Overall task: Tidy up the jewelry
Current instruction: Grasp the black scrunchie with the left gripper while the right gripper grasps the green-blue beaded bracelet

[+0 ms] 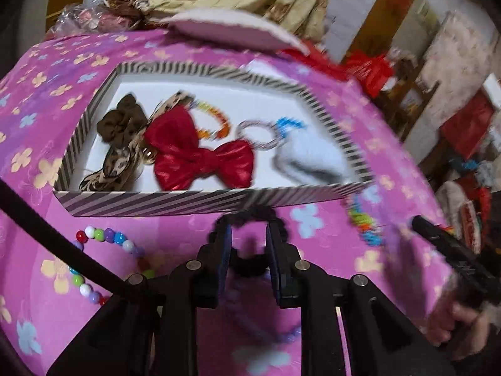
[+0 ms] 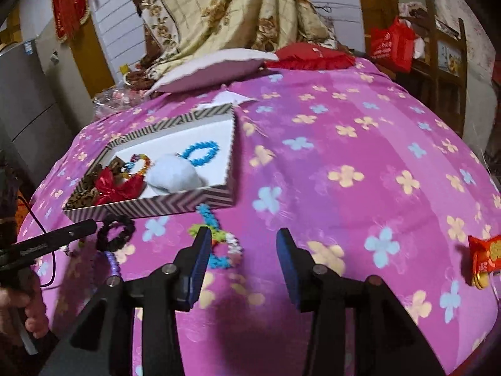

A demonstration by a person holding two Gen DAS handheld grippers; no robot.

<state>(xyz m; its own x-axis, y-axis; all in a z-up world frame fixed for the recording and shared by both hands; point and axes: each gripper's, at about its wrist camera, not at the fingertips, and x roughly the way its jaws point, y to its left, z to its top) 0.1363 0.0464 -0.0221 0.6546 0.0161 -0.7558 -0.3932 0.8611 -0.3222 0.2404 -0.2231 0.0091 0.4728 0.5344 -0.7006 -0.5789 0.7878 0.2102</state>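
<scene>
A striped box (image 1: 150,202) (image 2: 156,208) on the pink flowered bedspread holds a red bow (image 1: 200,156), brown bows (image 1: 122,122), a rainbow bracelet (image 1: 216,122), a blue bracelet (image 2: 200,153) and a white pompom (image 2: 173,177). My left gripper (image 1: 249,235) is shut on a black bead bracelet (image 1: 250,213) (image 2: 114,232), just in front of the box's near wall. My right gripper (image 2: 241,260) is open and empty above the bedspread, beside a multicoloured bracelet (image 2: 224,244) (image 1: 363,222).
A large-bead necklace (image 1: 106,238) lies front left. A purple bead strand (image 2: 111,263) lies below the left gripper. A red candy packet (image 2: 485,257) lies at the right. A pink pillow (image 2: 213,65) and red cushion (image 2: 310,56) lie behind the box.
</scene>
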